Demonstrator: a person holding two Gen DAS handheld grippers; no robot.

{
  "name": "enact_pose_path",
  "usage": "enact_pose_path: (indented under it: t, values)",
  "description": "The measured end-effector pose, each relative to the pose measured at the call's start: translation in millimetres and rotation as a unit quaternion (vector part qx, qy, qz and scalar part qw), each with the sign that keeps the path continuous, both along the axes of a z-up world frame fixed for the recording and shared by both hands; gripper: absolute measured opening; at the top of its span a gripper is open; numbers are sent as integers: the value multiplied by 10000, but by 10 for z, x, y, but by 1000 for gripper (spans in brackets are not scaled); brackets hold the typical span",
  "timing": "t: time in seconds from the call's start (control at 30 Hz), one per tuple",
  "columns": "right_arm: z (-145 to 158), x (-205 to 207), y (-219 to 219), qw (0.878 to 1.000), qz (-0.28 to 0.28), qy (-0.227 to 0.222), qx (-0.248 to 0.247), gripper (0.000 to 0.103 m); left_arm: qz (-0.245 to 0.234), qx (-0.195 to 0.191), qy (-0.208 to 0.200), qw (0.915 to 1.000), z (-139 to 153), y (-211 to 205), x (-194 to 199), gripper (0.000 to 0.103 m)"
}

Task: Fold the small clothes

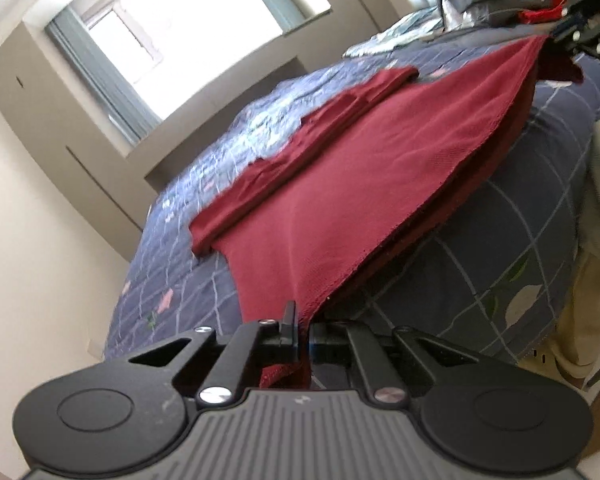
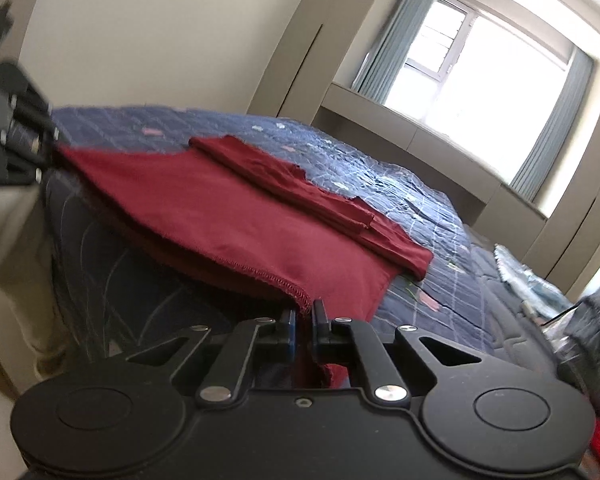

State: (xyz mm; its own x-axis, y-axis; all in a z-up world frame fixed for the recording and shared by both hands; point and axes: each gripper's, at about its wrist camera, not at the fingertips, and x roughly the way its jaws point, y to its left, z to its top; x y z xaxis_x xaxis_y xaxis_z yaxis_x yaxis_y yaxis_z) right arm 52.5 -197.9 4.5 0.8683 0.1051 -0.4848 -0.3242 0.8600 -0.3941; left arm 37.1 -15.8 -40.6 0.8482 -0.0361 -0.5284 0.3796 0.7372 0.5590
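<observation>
The left gripper has its jaws pinched together on one hem corner of the dark red garment, the cloth running up and away from its fingertips across the blue checked bedspread. The right gripper is likewise clamped on the opposite hem corner, with a fold of red fabric hanging down between its fingers. Between the two, the stitched hem is lifted off the bed and drawn fairly taut, while the rest of the garment lies flat ahead of both grippers with its sleeves folded in on top. Beyond the garment, past the bed, is a window. To the far right of the right gripper lies what may be a heap of other clothes, too blurred to make out
</observation>
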Motion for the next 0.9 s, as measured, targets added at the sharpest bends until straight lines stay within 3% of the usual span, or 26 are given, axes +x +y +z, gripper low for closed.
enact_pose_path:
  t: [0.1, 0.27, 0.4, 0.5, 0.7, 0.9]
  values:
    - [26, -150, 5, 9999, 62, 33, -86, 6, -157, -37, 27, 9999, 90, 46, -144, 3]
    - [80, -511, 22, 9983, 329, 401, -258, 6, -487, 54, 408, 9980, 199, 171, -573, 3]
    - [308, -879, 46, 9925, 752, 959, -108, 6, -543, -190, 1113, 9921, 431, 307, -877, 3]
    - [537, -1019, 71, 9882, 939, 1211, -80, 6, -594, -343, 1356, 9884, 648, 355, -969, 3]
    - [770, -795, -55, 9865, 920, 1281, 446, 6, -267, -1162, 1649, 9791, 917, 501, -559, 3]
    - [1044, -224, -173, 9894, 987, 980, 426, 7, -83, -1555, 1382, 9781, 1236, 571, 18, 4]
